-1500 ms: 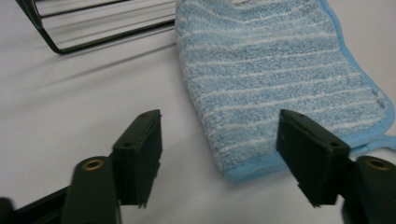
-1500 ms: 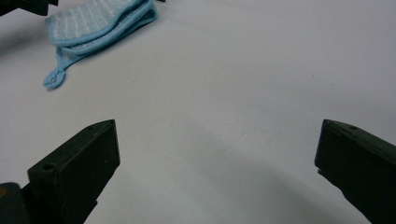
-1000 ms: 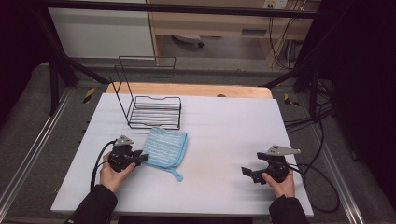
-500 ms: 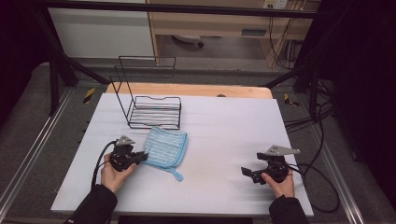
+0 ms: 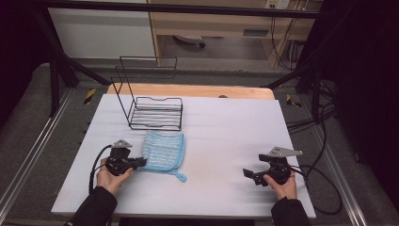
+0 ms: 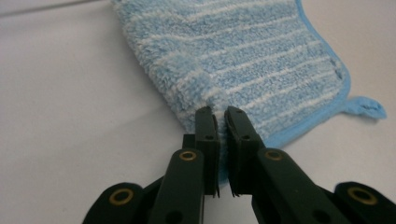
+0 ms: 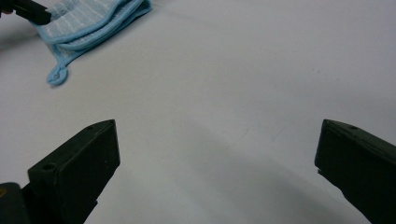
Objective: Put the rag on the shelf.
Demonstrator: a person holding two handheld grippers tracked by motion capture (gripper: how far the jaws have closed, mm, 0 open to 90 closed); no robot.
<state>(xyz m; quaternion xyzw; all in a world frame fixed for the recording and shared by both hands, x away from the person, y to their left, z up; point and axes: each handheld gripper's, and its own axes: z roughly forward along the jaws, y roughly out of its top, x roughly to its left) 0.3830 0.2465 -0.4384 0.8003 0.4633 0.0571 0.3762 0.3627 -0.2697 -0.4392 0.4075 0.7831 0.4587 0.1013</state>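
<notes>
- On the white table (image 5: 216, 141), we found the blue striped cloth (image 5: 163, 150) lying flat, just in front of the black wire rack (image 5: 155, 113).
- We saw the left gripper (image 6: 221, 114) with its jaws pinched together on the cloth's near edge.
- We noted the right gripper (image 5: 249, 173) resting well apart from the cloth, its jaws spread wide over bare table.
- We observed the cloth's hanging loop (image 6: 369, 107) lying flat beside its bound corner.
</notes>
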